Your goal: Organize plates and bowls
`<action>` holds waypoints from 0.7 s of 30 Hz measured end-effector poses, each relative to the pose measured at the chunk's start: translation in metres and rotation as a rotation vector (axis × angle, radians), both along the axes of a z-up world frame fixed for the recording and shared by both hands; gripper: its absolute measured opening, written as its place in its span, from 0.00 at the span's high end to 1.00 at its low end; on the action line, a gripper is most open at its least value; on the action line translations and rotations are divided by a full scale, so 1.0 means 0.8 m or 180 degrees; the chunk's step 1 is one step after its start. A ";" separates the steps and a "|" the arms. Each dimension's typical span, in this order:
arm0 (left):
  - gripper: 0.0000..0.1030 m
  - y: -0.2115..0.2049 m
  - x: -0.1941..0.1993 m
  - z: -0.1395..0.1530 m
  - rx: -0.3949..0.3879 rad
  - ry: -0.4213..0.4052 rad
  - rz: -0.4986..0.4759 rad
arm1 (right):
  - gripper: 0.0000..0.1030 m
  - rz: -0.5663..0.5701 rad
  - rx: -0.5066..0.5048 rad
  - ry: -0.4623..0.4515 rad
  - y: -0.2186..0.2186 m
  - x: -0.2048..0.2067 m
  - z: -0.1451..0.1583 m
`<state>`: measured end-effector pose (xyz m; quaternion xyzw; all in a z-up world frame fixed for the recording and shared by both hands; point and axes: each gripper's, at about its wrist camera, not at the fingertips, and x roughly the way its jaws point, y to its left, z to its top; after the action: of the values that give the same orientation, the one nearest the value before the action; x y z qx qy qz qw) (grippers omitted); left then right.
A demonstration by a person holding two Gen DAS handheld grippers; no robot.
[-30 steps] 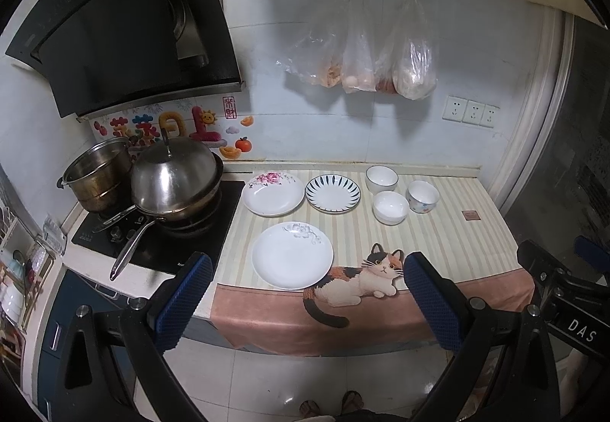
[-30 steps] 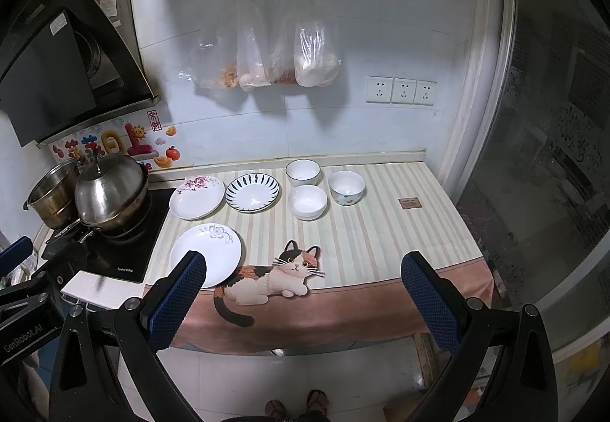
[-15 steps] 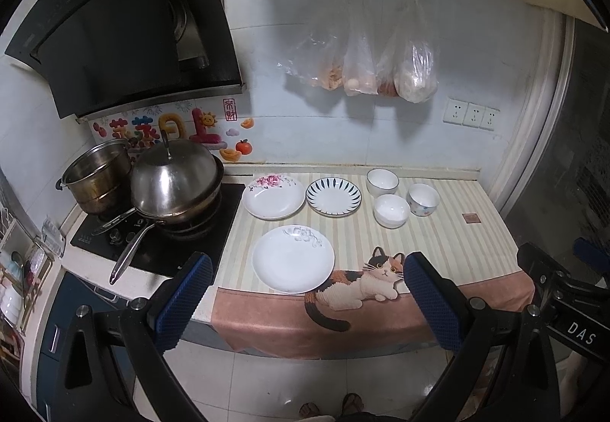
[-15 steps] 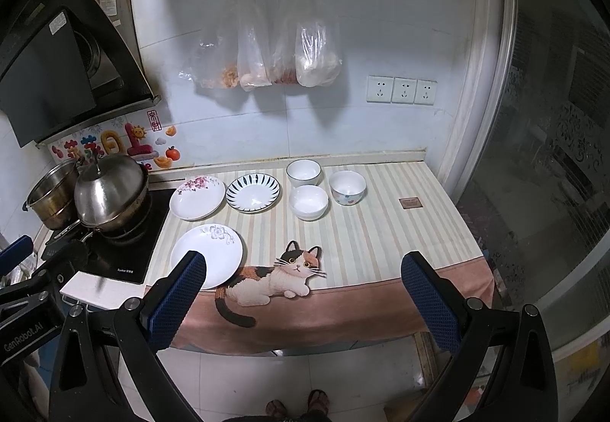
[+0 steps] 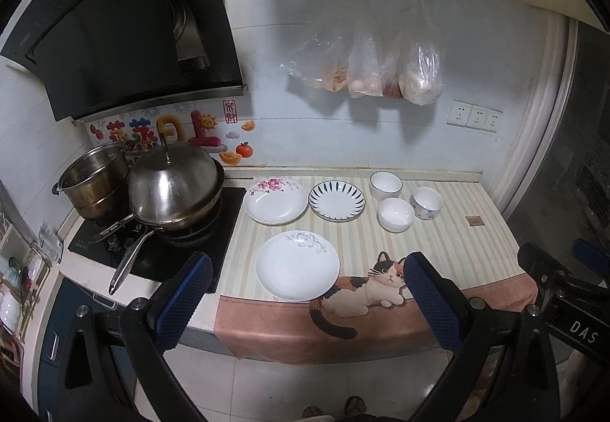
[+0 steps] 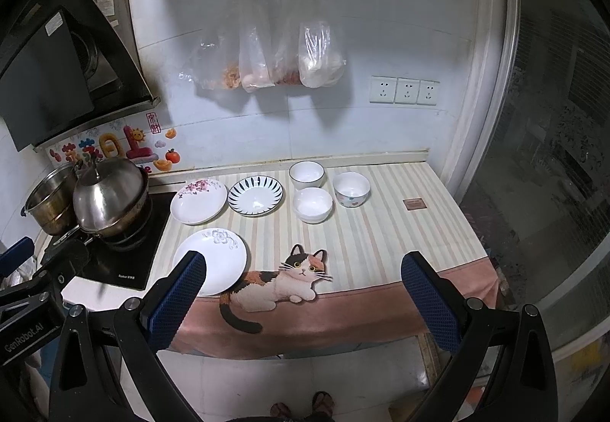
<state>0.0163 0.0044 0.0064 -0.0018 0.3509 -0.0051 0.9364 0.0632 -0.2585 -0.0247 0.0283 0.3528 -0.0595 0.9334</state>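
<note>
On the striped counter cloth (image 5: 450,250) lie three plates: a large white plate (image 5: 297,265) near the front, a pink-flowered plate (image 5: 275,200) and a blue-striped plate (image 5: 336,201) behind it. Three bowls stand to their right: a white bowl (image 5: 386,185) at the back, a white bowl (image 5: 395,214) in front, a patterned bowl (image 5: 427,202) on the right. The same dishes show in the right wrist view, with the large plate (image 6: 217,258) at the left. My left gripper (image 5: 305,288) and right gripper (image 6: 303,288) are open and empty, held back from the counter's front edge.
A stove (image 5: 152,250) with a lidded pan (image 5: 175,189) and a steel pot (image 5: 95,177) stands left of the plates, pan handles pointing forward. A range hood (image 5: 114,25) hangs above. Plastic bags (image 5: 366,63) hang on the wall. A glass door (image 6: 553,155) is at the right.
Both views have shifted only slightly; the dishes stay in place and both grippers stay open.
</note>
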 end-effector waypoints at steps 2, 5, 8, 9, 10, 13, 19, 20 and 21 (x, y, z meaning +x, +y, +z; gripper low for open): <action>0.00 0.007 0.011 -0.002 0.0004 -0.0010 0.0003 | 0.00 -0.0008 0.0020 -0.0002 0.006 0.008 -0.002; 0.00 0.020 0.026 -0.011 0.0001 -0.0028 0.0018 | 0.00 -0.0034 0.0061 -0.0006 0.016 0.019 -0.007; 0.00 0.036 0.049 -0.030 -0.0021 -0.0016 0.0085 | 0.00 -0.0039 0.0154 -0.0027 0.021 0.034 -0.020; 0.00 0.042 0.054 -0.036 -0.0016 -0.0006 0.0121 | 0.00 0.0008 0.0225 -0.0052 0.022 0.041 -0.027; 0.00 0.048 0.063 -0.045 -0.0019 0.0026 0.0154 | 0.00 0.0080 0.0306 -0.0078 0.024 0.050 -0.036; 0.00 0.071 0.104 -0.085 -0.0037 0.0166 0.0306 | 0.00 0.0323 0.0537 0.0107 0.029 0.089 -0.076; 0.00 0.114 0.196 -0.197 -0.0036 0.0767 0.0435 | 0.00 0.0574 0.0822 0.0859 0.042 0.194 -0.205; 0.00 0.121 0.215 -0.221 -0.0026 0.0886 0.0446 | 0.00 0.0631 0.0888 0.0985 0.045 0.219 -0.232; 0.00 0.125 0.228 -0.238 -0.0002 0.0975 0.0463 | 0.00 0.0663 0.0932 0.1074 0.044 0.234 -0.254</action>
<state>0.1984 0.1047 -0.1841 -0.0282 0.4885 0.0628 0.8699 0.2504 -0.2230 -0.2276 0.1165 0.5096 0.0850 0.8482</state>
